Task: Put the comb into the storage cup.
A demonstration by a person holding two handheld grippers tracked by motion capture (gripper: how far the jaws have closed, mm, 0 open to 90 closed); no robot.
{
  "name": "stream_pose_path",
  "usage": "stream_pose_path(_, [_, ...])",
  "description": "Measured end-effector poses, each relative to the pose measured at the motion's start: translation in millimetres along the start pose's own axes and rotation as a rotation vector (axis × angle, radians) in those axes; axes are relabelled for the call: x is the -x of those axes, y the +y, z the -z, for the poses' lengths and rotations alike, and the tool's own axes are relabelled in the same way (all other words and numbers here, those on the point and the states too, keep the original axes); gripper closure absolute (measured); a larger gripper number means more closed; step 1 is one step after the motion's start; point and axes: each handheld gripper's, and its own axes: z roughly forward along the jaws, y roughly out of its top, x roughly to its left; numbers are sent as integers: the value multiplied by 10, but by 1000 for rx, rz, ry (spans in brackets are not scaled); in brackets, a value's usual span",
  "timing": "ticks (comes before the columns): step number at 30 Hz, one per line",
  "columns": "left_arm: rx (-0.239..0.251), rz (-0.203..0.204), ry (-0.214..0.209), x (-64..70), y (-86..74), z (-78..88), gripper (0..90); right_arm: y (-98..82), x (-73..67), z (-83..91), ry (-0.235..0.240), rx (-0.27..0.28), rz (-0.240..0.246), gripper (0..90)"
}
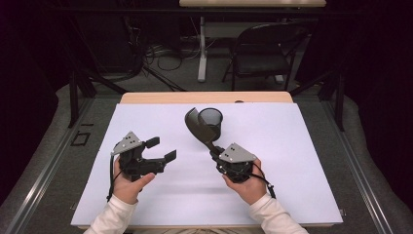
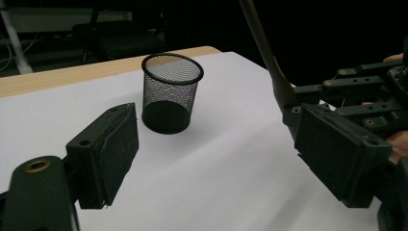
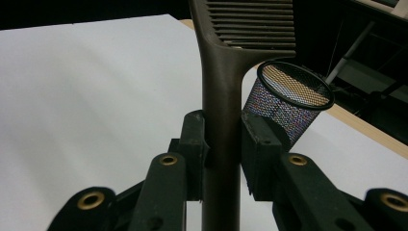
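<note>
Right gripper (image 1: 214, 152): your jaws are clamped on the spatula (image 3: 221, 120) handle, blade up toward the mesh cup (image 1: 211, 121), which is just ahead.
Left gripper (image 1: 160, 148): wide apart, empty, farther away.

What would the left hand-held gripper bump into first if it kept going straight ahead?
Probably the mesh cup. The left hand-held gripper is open and empty, with bare white table cover before it and the cup ahead, slightly off-centre. Depth is unclear, so it might slip past.
</note>
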Motion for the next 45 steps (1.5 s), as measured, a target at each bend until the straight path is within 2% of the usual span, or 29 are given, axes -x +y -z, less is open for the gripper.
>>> stream_pose_path(9, [-9,14,-5,40,138,-75,218,2,-6,4,-5,12,0,728])
stream_pose_path(15, [2,52,-29,51,201,-147,281,1,-8,6,-6,16,0,728])
stream_pose_path(22, [-14,51,-41,97,250,-253,319,-1,-18,6,-6,21,5,728])
stream_pose_path(25, [-26,68,-47,107,265,-288,337,-1,-18,7,-6,23,7,728])
stream_pose_path(29, [4,91,-36,121,275,-315,354,-1,-27,7,-5,29,8,728])
stream_pose_path(34, [4,135,-43,115,321,-342,374,-3,-33,2,-5,29,7,728])
stream_pose_path(38, [5,167,-58,109,374,-362,380,-5,-38,1,-5,32,9,728])
stream_pose_path(43, [-6,183,-82,97,450,-383,399,-4,-38,5,-9,38,9,728])
stream_pose_path(45, [-13,203,-111,90,475,-395,407,-5,-38,5,-10,40,9,728])
